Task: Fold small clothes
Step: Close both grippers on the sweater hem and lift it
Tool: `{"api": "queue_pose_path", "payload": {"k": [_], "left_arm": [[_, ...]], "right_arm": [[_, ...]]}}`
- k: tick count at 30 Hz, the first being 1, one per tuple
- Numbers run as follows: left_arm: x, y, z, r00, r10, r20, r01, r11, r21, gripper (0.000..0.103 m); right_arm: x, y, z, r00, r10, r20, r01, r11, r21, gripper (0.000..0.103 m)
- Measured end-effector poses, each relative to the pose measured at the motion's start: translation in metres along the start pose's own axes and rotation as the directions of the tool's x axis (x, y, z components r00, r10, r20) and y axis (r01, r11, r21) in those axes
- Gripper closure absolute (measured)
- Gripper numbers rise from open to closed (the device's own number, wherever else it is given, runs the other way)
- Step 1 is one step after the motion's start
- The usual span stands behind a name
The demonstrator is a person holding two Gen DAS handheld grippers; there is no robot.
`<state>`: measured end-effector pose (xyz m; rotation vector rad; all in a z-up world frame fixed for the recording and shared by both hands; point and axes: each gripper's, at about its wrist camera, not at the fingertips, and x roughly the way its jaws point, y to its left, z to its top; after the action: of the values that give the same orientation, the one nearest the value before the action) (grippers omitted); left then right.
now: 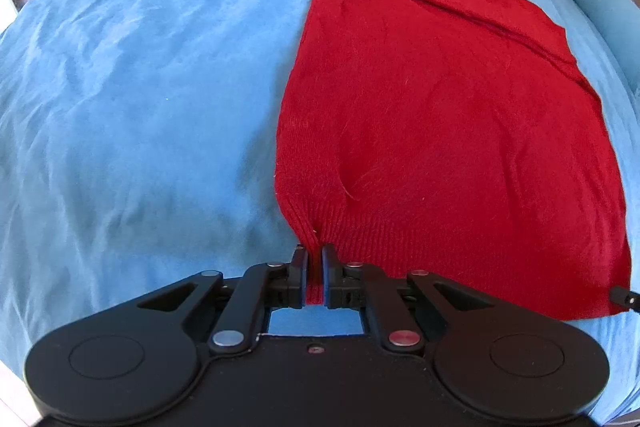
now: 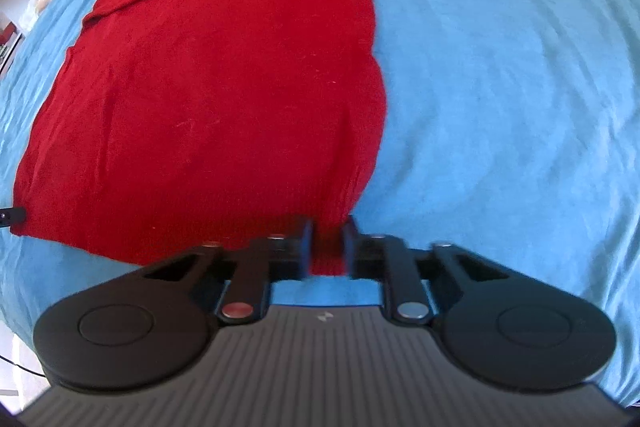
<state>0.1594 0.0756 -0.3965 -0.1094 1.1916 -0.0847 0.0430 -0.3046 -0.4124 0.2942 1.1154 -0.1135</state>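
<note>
Red knit garment lies flat on a blue bedspread, its long axis running away from both tools. Left gripper is clenched on one near hem corner; right gripper, blurred, appears closed around the other.

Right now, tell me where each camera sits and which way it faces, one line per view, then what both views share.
Left wrist: sits on the left gripper, looking forward along its fingers over the red sweater on the blue bedspread; its fingers pinch the ribbed hem at the near left corner.
Right wrist: sits on the right gripper, looking the same way across the sweater; hem fabric lies between its blurred fingers at the near right corner.
Shared: the same sweater and bedspread; each view catches a tip of the other gripper at the opposite hem corner.
</note>
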Motion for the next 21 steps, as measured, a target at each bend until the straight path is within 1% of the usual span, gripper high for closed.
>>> {"api": "queue_pose_path", "payload": {"k": [2,5,7,10,12,13,16,19,20,21], "left_arm": [[-0.009,0.002,0.005,1.000,-0.008,0.006,0.008,1.000,-0.025,0.097],[-0.025,0.004,0.017,0.999,-0.035,0.031,0.037,0.997,-0.065,0.097],[-0.039,0.003,0.029,0.997,-0.055,0.062,0.060,0.995,-0.082,0.097],[-0.057,0.000,0.050,0.990,-0.086,0.109,0.099,0.988,-0.117,0.097],[-0.071,-0.002,0.070,0.981,-0.113,0.158,0.136,0.981,-0.142,0.097],[-0.076,-0.004,0.079,0.975,-0.124,0.183,0.151,0.978,-0.145,0.097],[-0.088,-0.011,0.116,0.950,-0.160,0.268,0.206,0.966,-0.156,0.097],[-0.085,-0.018,0.162,0.916,-0.211,0.340,0.278,0.947,-0.162,0.097],[-0.079,-0.021,0.182,0.902,-0.228,0.367,0.301,0.941,-0.154,0.097],[-0.072,-0.024,0.198,0.891,-0.238,0.386,0.315,0.937,-0.150,0.097]], "right_arm": [[-0.005,0.000,0.005,1.000,0.008,-0.001,-0.008,1.000,0.015,0.082],[-0.021,-0.007,0.017,0.998,0.063,0.018,-0.064,0.994,0.090,0.083],[-0.037,-0.013,0.029,0.993,0.105,0.058,-0.113,0.982,0.149,0.083],[-0.059,-0.017,0.052,0.981,0.148,0.125,-0.171,0.966,0.196,0.084],[-0.074,-0.018,0.073,0.968,0.179,0.176,-0.216,0.951,0.221,0.084],[-0.080,-0.018,0.084,0.961,0.192,0.200,-0.237,0.944,0.231,0.084],[-0.094,-0.017,0.120,0.935,0.228,0.271,-0.297,0.922,0.248,0.084],[-0.098,-0.018,0.166,0.902,0.263,0.343,-0.361,0.896,0.260,0.084],[-0.097,-0.018,0.181,0.891,0.269,0.365,-0.377,0.887,0.266,0.084],[-0.094,-0.017,0.197,0.881,0.274,0.387,-0.392,0.879,0.270,0.084]]}}
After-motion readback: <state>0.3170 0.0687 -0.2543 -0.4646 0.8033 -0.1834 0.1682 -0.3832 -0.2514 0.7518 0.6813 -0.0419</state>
